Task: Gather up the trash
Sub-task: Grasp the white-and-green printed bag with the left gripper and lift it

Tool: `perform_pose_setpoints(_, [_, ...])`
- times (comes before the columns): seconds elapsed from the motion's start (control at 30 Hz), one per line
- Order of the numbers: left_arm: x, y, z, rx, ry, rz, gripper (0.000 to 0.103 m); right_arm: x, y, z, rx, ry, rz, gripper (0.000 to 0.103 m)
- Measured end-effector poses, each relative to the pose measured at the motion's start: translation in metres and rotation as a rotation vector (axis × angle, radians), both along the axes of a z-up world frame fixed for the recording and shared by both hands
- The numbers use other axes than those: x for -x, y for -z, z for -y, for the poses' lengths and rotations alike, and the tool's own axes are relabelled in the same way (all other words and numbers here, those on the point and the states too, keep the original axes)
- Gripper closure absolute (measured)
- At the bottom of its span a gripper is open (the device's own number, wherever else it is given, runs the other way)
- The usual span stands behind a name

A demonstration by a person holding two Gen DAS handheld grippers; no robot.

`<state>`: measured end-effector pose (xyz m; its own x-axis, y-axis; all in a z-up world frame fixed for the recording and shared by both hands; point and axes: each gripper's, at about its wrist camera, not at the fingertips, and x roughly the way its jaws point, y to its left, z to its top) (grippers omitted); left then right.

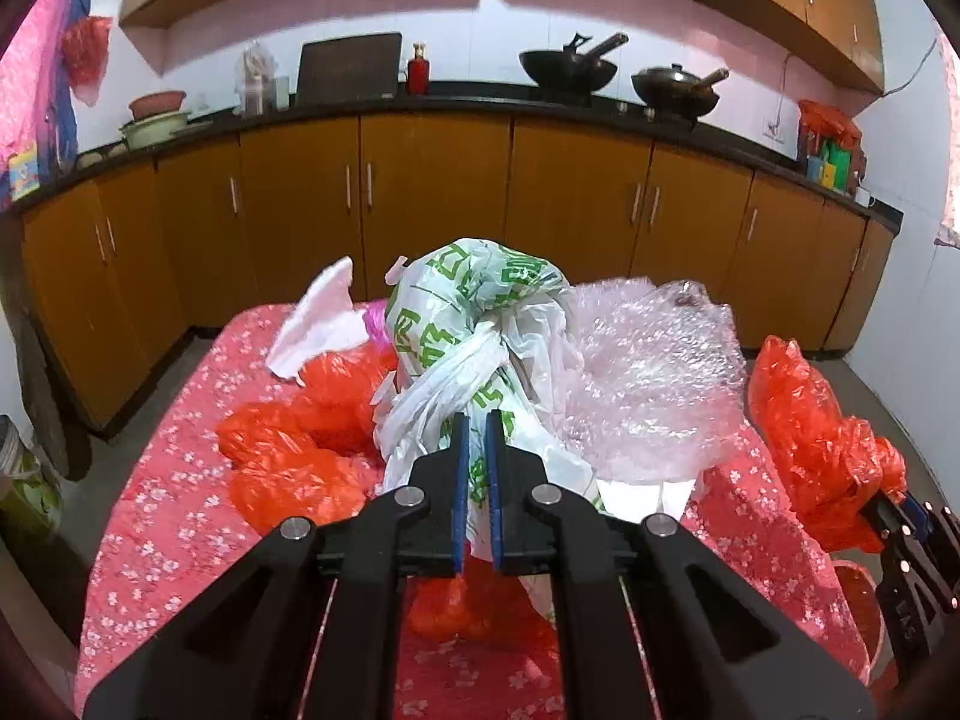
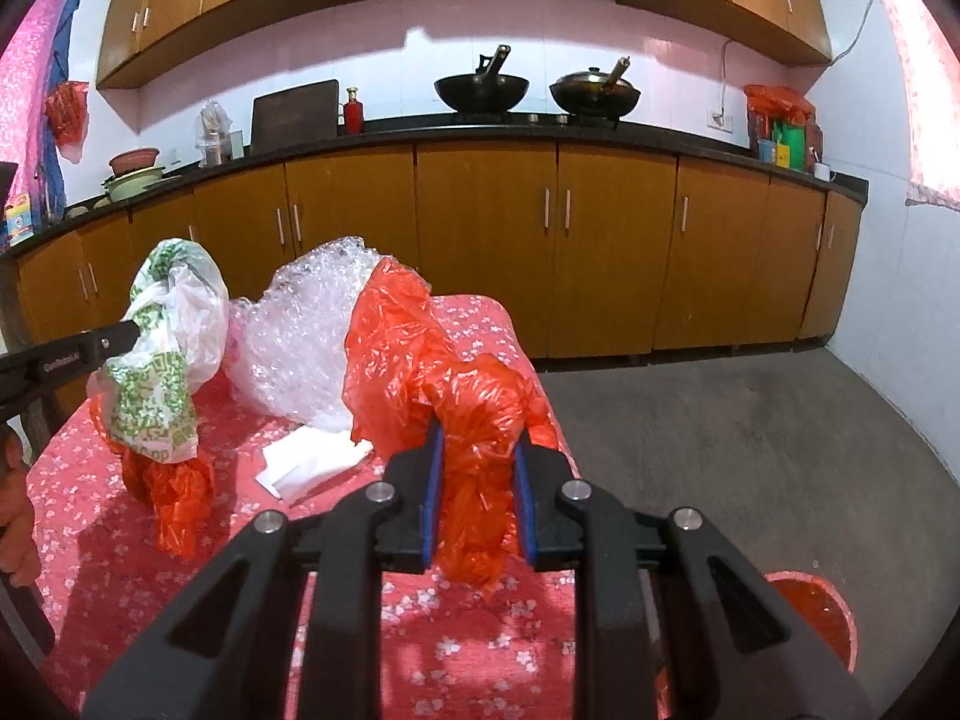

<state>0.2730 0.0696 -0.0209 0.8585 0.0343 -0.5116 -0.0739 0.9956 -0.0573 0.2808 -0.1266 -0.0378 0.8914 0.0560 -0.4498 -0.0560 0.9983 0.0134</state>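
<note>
Pinching green-printed white bag [image 1: 474,324] – left tongs [image 1: 478,420]; right tongs [image 2: 478,438] clamping red bag [image 2: 474,414]; print unreadable.

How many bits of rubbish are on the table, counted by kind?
Red plastic bags: 2
White-and-green bag: 1
Bubble wrap: 1
White papers: 2
Total: 6, as far as I can tell
</note>
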Motion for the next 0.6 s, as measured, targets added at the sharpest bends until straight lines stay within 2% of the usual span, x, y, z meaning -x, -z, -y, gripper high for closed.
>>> perform_pose_setpoints(0.27, [0.017,-0.011,-0.01,0.016,-0.014,0.038,0.098,0.012,-0.01,-0.003,-0.004,-0.016,0.021,0.082])
perform_pose_setpoints(0.6, [0.04,-0.031,-0.002,-0.001,-0.009,0.087,0.098,0.034,-0.034,-0.003,-0.018,-0.032,0.075,0.082])
